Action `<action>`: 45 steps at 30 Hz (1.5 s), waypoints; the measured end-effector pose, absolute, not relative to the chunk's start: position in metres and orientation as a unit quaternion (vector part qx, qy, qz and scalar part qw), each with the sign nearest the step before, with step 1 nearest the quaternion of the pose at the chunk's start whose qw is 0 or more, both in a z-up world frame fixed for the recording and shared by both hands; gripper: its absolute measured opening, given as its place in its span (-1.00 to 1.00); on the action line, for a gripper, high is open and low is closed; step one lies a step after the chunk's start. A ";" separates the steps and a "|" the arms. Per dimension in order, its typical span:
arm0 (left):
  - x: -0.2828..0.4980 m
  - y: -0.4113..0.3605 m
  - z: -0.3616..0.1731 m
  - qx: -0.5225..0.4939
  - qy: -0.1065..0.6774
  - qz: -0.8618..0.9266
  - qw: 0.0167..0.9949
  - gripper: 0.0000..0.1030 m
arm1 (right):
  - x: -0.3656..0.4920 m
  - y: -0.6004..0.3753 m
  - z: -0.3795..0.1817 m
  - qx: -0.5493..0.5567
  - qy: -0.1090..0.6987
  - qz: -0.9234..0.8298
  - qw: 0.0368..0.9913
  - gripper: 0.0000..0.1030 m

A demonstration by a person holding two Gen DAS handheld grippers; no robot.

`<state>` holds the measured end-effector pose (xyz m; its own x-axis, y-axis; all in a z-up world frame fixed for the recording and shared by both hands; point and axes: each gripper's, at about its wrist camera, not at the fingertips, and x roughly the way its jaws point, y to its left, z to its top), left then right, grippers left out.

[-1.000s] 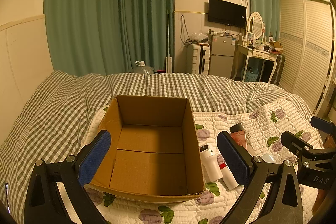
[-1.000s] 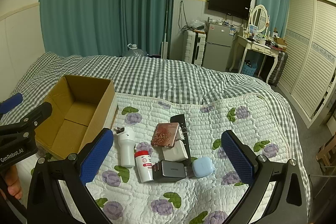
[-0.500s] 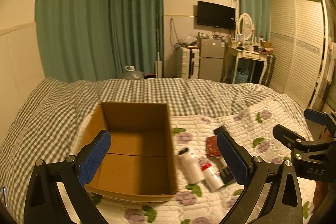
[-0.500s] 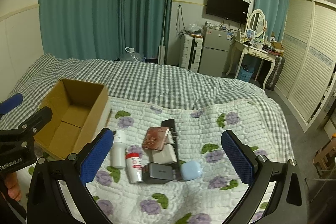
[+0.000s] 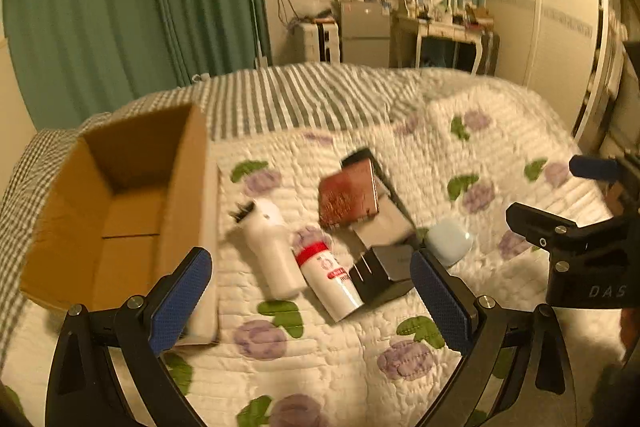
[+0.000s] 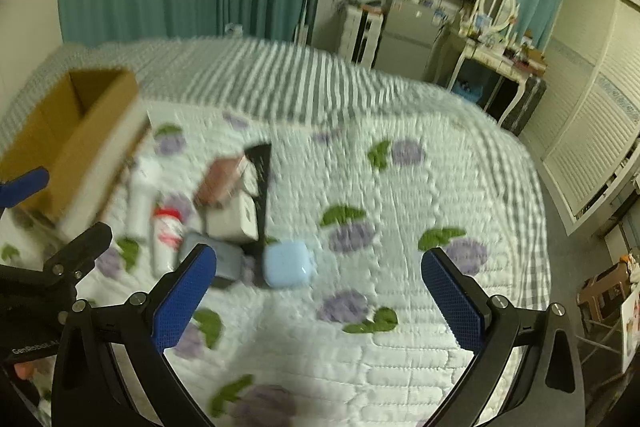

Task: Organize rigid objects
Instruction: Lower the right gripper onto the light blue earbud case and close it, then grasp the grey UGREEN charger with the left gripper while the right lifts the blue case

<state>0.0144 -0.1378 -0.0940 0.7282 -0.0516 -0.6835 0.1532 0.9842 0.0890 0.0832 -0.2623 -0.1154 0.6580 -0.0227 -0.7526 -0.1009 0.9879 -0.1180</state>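
An open, empty cardboard box (image 5: 120, 203) lies on the quilt at the left, and shows in the right wrist view (image 6: 68, 139). Beside it lies a cluster: a white bottle (image 5: 270, 247), a red-capped white bottle (image 5: 330, 277), a dark charger block (image 5: 380, 277), a reddish-brown case (image 5: 352, 193) on a white box (image 5: 384, 221), a black remote (image 6: 262, 183) and a light blue case (image 5: 448, 241) (image 6: 286, 265). My left gripper (image 5: 310, 301) is open and empty, just above the bottles. My right gripper (image 6: 320, 301) is open and empty, near the blue case.
The flowered quilt (image 5: 320, 367) covers a checked bedspread (image 5: 288, 95). Green curtains (image 5: 140, 7), a small fridge (image 5: 364, 35), a dressing table with a mirror (image 5: 436, 23) and a white wardrobe (image 5: 560, 27) stand beyond the bed. The right wrist view is motion-blurred.
Both grippers have swung right and down toward the cluster of objects. The box has slid to the left of both views. Both stay open and empty.
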 end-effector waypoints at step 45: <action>0.054 -0.210 -0.188 0.189 0.424 -0.160 0.871 0.50 | 0.137 -0.305 -0.179 -0.047 0.475 0.118 0.871 -0.01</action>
<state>0.0540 -0.2104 -0.1881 0.5889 -0.1183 -0.7995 0.4394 0.8772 0.1938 0.1369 -0.3047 -0.1788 0.5219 0.1611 -0.8377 -0.2496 0.9679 0.0306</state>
